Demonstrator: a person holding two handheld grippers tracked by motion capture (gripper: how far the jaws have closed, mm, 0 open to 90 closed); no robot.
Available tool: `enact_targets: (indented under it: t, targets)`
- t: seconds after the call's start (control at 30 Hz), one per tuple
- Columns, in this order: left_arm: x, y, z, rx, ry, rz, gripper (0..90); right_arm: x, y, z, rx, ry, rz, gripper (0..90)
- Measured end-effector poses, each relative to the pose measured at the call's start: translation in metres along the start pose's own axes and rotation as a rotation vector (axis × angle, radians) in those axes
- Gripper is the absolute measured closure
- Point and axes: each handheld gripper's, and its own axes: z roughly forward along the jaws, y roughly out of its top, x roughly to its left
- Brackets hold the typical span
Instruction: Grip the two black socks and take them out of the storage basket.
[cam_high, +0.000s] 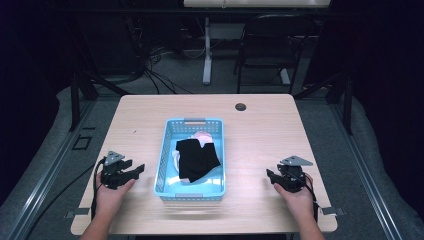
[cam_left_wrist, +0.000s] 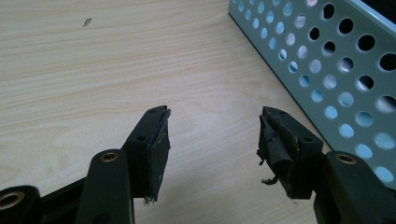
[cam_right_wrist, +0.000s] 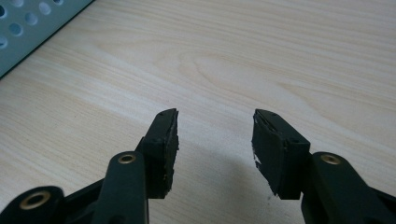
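The perforated basket stands at the middle of the surface. In the basket lies a folded cloth on top of other laundry. The left gripper rests on the surface just left of the basket, the right gripper to its right, farther from it. Behind the surface a chair stands on the floor.

Overhead forward-down; two close table-level views

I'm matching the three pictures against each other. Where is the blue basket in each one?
High view: blue basket at table centre, between the grippers.
Left gripper view: its perforated wall at upper right.
Right gripper view: a corner at upper left.
Shared landmark: the wooden table.
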Motion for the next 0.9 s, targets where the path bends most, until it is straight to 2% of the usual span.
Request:
enact_targets:
  t: [0.1,0.17,0.37,0.5,0.73,0.9]
  targets:
    - [0.0,0.0,0.0,0.005,-0.002,-0.007,44.6,0.0,0.0,0.0,0.009,0.008,0.007,50.4]
    - [-0.001,-0.002,0.0,0.012,-0.002,0.008,44.8,0.0,-0.001,0.0,0.019,0.041,0.022,50.4]
    - [-0.002,-0.002,-0.001,0.018,0.005,0.026,44.7,0.006,0.004,-0.001,0.019,0.07,-0.014,51.0]
    - [-0.002,-0.002,-0.002,0.001,0.002,0.023,44.7,0.009,0.003,-0.002,0.026,0.074,-0.021,51.1]
    - [-0.004,-0.001,-0.001,0.002,-0.011,0.026,44.7,0.007,0.004,-0.004,0.014,0.077,-0.012,51.0]
    - [-0.002,0.0,-0.001,-0.002,-0.015,0.009,44.7,0.007,0.011,-0.012,0.017,0.088,-0.006,51.1]
